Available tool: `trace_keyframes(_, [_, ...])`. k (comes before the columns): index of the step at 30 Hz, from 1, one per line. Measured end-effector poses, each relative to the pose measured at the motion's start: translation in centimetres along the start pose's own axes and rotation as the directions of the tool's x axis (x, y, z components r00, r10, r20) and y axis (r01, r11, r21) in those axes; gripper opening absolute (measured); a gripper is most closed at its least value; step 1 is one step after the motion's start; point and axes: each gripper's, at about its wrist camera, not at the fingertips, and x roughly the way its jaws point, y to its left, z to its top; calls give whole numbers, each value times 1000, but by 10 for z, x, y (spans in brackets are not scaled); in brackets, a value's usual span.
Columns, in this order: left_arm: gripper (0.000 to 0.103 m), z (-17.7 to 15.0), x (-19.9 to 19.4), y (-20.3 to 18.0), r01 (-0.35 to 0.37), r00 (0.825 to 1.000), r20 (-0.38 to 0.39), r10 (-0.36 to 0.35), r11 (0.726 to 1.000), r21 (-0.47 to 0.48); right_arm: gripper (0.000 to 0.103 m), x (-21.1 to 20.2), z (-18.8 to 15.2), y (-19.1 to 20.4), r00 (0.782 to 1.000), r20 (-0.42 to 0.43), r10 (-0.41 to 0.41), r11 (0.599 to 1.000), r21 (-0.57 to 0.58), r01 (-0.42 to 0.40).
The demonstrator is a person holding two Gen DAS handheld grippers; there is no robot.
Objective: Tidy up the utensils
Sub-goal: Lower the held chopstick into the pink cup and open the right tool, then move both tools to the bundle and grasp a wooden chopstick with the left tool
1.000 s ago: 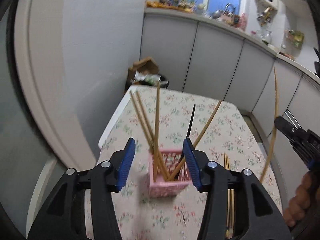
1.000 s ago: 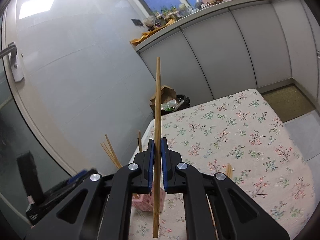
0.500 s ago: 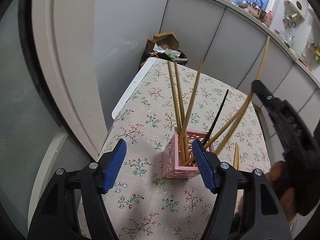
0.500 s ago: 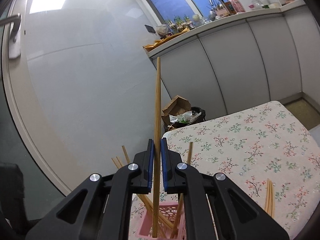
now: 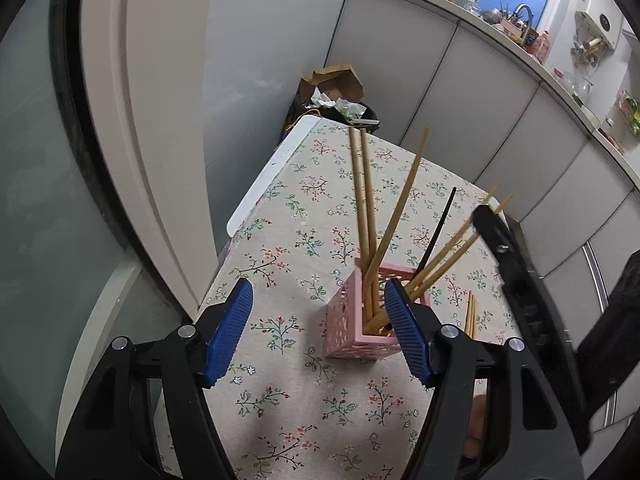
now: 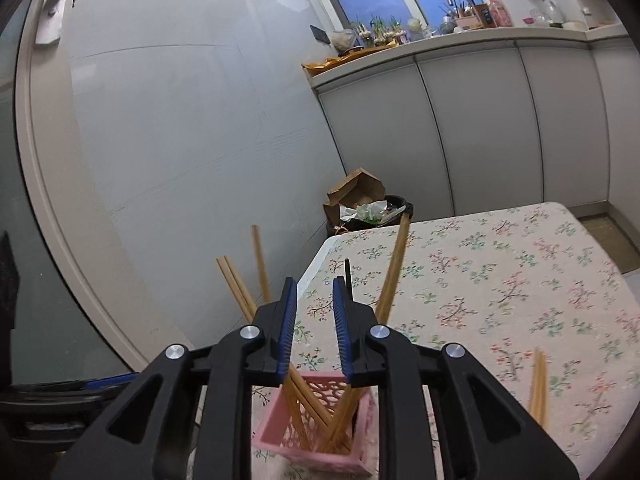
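Nearest the left wrist camera, the left gripper [image 5: 318,332] hangs with its jaws spread wide and nothing between them; its blue ribbed pads [image 5: 230,330] sit on glossy black plastic arms with silver pivot screws. The right-hand pad overlaps the near right corner of the pink holder [image 5: 352,330] in this view, though contact cannot be judged. In the right wrist view, the right gripper [image 6: 315,330] hovers directly above that holder [image 6: 316,436], its jaws parted by a narrow gap and gripping nothing; the same ridged blue pads [image 6: 289,328] line its black fingers.

The pink holder is a small square plastic crate with lacy perforated walls, standing upright on the floral tablecloth [image 5: 304,240]. In it stand several slim wooden chopsticks [image 5: 366,216], pale and round, fanned out at different angles, together with one thin black stick [image 5: 438,226] leaning toward the holder's far right. Just to the right of the holder, a few more wooden chopsticks [image 5: 471,314] lie flat on the cloth, seen too at [image 6: 538,384].

The cloth is cream with printed sprigs of red and green flowers. Beyond the table's far corner from the holder sits a dark bin [image 5: 334,106] stuffed with brown cardboard and crumpled paper, and behind it run smooth grey cabinet doors [image 5: 452,96].
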Motion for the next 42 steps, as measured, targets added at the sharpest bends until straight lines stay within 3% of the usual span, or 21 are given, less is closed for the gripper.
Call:
trace_keyframes(6, [65, -6, -4, -24, 28, 1000, 1, -28, 997, 77, 25, -61, 51, -57, 993, -81, -83, 993, 83, 89])
trace_keyframes(10, [65, -15, -11, -49, 72, 997, 0, -73, 987, 144, 26, -95, 57, -108, 973, -178, -148, 976, 132, 173])
trace_keyframes(13, [65, -27, -14, -76, 117, 993, -20, -115, 971, 207, 26, -108, 37, -152, 947, -265, -183, 947, 212, 242])
trace_keyframes(15, [65, -39, -13, -96, 156, 988, -54, -147, 956, 250, 27, -107, 21, -182, 908, -379, -179, 913, 280, 297])
trace_keyframes(17, [65, -51, -7, -117, 190, 981, -96, -169, 936, 296, 28, -109, 10, -197, 890, -420, -178, 897, 304, 323])
trace_keyframes(20, [65, -66, 7, -139, 220, 972, -159, -175, 917, 333, 28, -106, -3, -207, 864, -477, -160, 891, 307, 335])
trace_keyframes(26, [65, -89, 52, -166, 241, 947, -285, -147, 911, 333, 28, -92, -25, -209, 803, -580, -140, 903, 259, 344])
trace_keyframes(31, [62, -106, 88, -185, 237, 929, -355, -105, 905, 352, 28, -89, -26, -212, 797, -591, -123, 904, 265, 336])
trace_keyframes(37, [45, -104, 132, -186, 245, 904, -415, -102, 920, 306, 28, -88, -28, -219, 786, -604, -132, 898, 263, 353])
trace_keyframes(42, [37, -100, 155, -183, 250, 893, -437, -106, 925, 286, 28, -83, -30, -218, 781, -611, -132, 901, 255, 351])
